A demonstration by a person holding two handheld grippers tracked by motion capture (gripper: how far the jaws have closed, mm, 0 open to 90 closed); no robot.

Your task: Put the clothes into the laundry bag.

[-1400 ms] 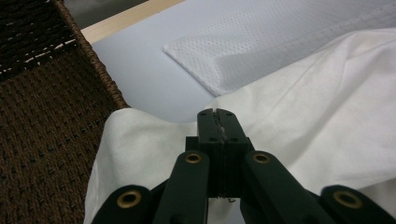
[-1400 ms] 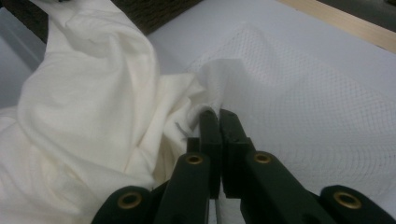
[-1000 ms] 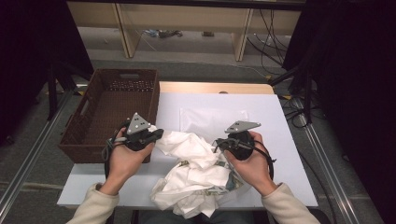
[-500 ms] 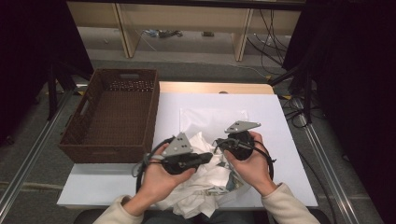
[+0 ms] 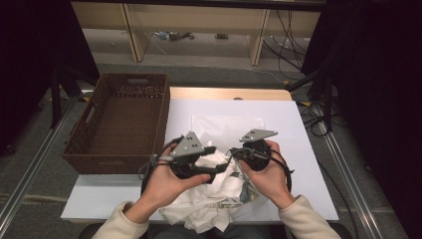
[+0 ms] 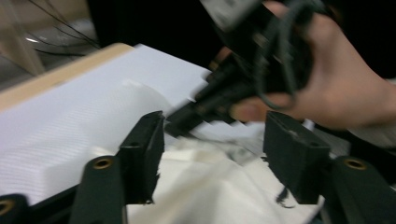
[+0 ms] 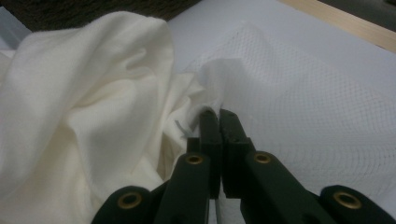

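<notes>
Jaws, left gripper (image 6: 212, 154): just opened, apart over cloth.
Jaws, right gripper (image 7: 218, 122): clamped on mesh bag (image 7: 299, 107) edge.
White garment (image 5: 209, 199): crumpled, cream, creased.

The white cloth (image 5: 209, 204) is cut off by the bottom edge in the high view. In the left gripper view, the right gripper (image 6: 187, 122) is motion-blurred.

Cream-white crumpled cloth (image 7: 79, 107) left of the right gripper's (image 7: 218, 114) black jaws, white mesh bag (image 7: 299, 116) with a fine net pattern to their right, dark brown woven wicker basket (image 5: 119, 124), white tabletop (image 5: 298, 129) with a pale wood edge, grey three-cornered plates, brass-coloured rivets on the jaws
</notes>
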